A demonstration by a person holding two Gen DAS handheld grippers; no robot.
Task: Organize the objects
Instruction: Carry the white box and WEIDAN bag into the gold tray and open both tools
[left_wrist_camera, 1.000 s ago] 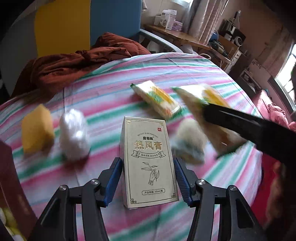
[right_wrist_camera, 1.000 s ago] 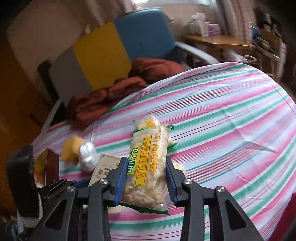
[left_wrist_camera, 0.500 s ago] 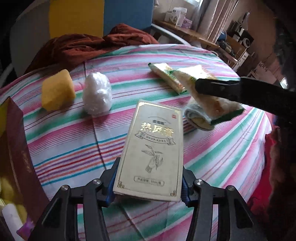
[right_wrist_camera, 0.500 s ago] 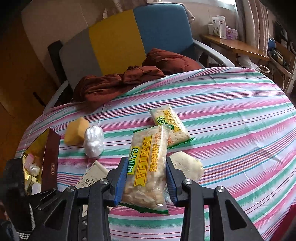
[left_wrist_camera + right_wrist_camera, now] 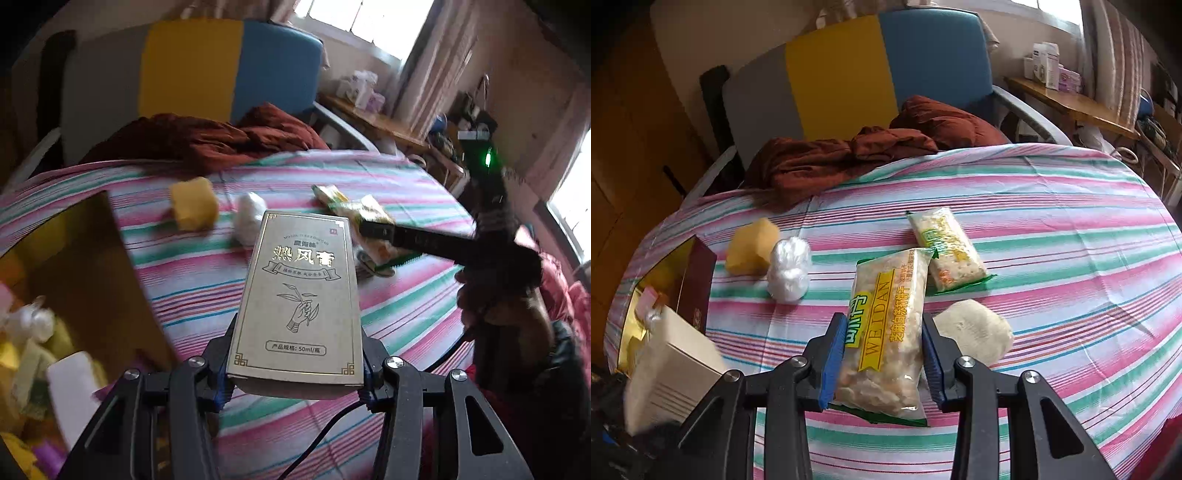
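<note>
Left wrist view: left tool [image 5: 297,373] clamped on cream cardboard carton with gold lettering [image 5: 299,299], lifted off striped table [image 5: 406,325], beside open maroon box [image 5: 107,280], already part full. Right tool [image 5: 882,363] pinching clear cracker packet [image 5: 886,328]. Left to sort, I reckon: yellow sponge block [image 5: 750,251], white crumpled plastic ball [image 5: 788,269], second cracker packet [image 5: 945,254], pale round puff [image 5: 975,332]. Nothing blocking box.
</note>
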